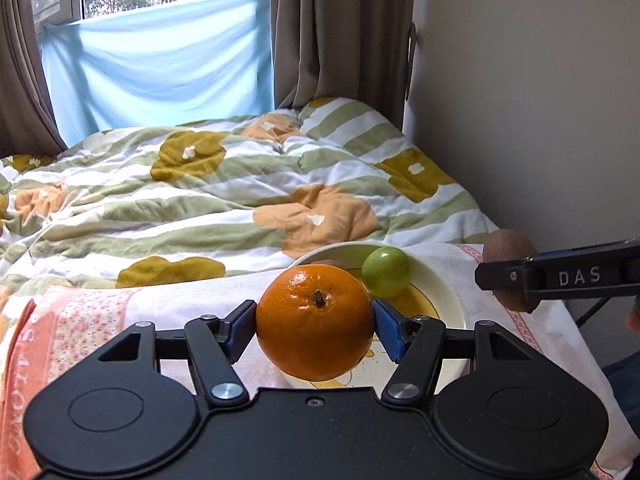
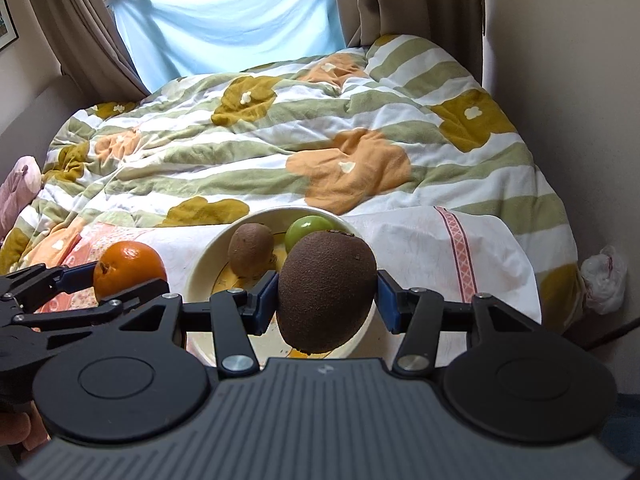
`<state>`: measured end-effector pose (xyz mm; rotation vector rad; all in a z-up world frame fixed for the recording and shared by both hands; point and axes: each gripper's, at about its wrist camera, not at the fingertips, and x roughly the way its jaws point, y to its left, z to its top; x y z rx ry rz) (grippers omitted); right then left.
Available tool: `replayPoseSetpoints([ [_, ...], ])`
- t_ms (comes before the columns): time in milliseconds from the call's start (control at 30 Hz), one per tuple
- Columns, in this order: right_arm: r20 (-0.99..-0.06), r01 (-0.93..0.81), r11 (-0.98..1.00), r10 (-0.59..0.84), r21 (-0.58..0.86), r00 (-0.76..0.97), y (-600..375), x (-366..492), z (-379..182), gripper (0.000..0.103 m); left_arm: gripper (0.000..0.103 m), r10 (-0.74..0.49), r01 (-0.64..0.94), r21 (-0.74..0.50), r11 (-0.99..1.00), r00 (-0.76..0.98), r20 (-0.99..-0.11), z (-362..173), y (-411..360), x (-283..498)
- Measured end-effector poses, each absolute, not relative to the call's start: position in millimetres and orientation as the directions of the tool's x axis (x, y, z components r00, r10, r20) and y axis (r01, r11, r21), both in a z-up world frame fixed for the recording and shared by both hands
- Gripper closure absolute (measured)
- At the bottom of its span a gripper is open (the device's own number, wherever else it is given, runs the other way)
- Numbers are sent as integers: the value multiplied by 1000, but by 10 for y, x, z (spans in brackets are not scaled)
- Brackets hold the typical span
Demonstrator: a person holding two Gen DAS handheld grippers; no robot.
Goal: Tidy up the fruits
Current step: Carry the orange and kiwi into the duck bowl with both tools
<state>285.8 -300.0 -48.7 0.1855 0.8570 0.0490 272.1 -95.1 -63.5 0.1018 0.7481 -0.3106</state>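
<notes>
Over bowl (image 2: 200,264) rim | left tool (image 1: 315,322) pinches orange (image 1: 315,320) | right tool (image 2: 327,300) pinches kiwi (image 2: 326,292)

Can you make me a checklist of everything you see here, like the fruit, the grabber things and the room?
Surface: white cloth with pink trim over a bed.
Job's things: bowl holding a small kiwi and a green fruit; orange; big kiwi.
Clutter: white plastic bag by the bed.
Grippers: left gripper shut on the orange; right gripper shut on the big kiwi, jaws over the bowl.
Cables: nothing seen.
Surroundings: flowered quilt, brown curtains, blue sheet over the window.
</notes>
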Motion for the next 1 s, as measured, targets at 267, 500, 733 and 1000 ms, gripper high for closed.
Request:
replayPoseSetpoints([
  [267, -790, 3, 980, 156, 197, 593, -3090, 3228, -803, 37, 36, -184, 297, 17, 955, 633, -752, -1052, -1154, 3061],
  [500, -807, -9, 979, 173, 204, 564, -3116, 3363, -966, 37, 36, -142, 326, 87, 941, 617, -774, -1233, -1321, 3136],
  [733, -812, -14, 979, 175, 202, 557, -3107, 3393, -996, 37, 28, -132, 336, 110, 935, 621, -773, -1271, -1357, 3124],
  [1000, -811, -27, 979, 184, 203, 556, -3089, 3407, -1007, 37, 10, -166, 356, 93, 930, 633, -756, -1074, -1290, 2991],
])
